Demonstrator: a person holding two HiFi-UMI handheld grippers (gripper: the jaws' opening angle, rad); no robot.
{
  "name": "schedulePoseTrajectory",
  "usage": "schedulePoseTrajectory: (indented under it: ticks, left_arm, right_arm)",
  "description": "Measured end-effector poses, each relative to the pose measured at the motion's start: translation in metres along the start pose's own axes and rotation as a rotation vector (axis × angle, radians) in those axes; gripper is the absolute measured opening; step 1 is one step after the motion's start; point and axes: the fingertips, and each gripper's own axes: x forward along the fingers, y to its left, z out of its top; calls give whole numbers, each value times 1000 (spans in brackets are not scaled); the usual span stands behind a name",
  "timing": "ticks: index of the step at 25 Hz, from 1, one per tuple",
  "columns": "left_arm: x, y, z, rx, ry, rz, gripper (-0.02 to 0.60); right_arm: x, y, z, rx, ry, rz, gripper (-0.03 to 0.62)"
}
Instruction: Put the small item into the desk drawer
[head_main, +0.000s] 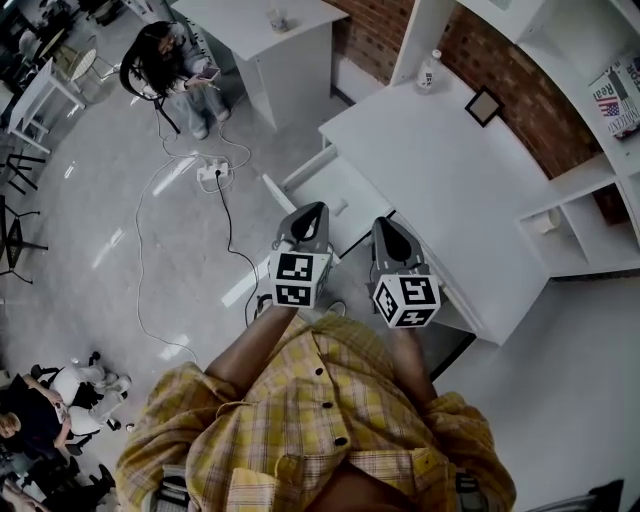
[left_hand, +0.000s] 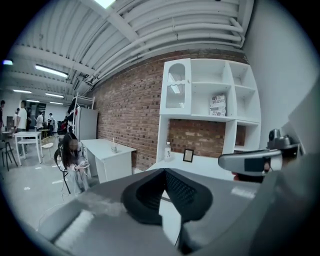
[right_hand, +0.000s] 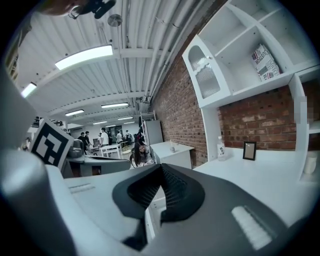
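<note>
White desk (head_main: 450, 170) with drawer (head_main: 352, 188) open; left gripper (head_main: 314, 209) and right gripper (head_main: 386, 224) jaws clenched, empty.

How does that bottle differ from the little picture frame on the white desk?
The bottle is pale, rounded and taller; the picture frame is dark-edged, flat and squarish. The bottle stands next to the shelf unit's upright post, the picture frame apart from it. Both stand at the back of the white desk, by the brick wall.

The word "Real" stands beside a flag print on a book or box (head_main: 620, 95) in the white shelf unit (head_main: 590, 180); its other print is illegible.
</note>
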Motion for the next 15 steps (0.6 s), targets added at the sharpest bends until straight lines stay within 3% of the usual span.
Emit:
schedulePoseTrajectory:
  ticks: [8, 15]
  left_arm:
    - [-18, -6, 13, -6, -69, -15, 3]
    - [-21, -11, 21, 11, -82, -16, 3]
  right_arm:
    - [-11, -3, 12, -13, -47, -14, -5]
    - [-16, -7, 20, -14, -74, -12, -5]
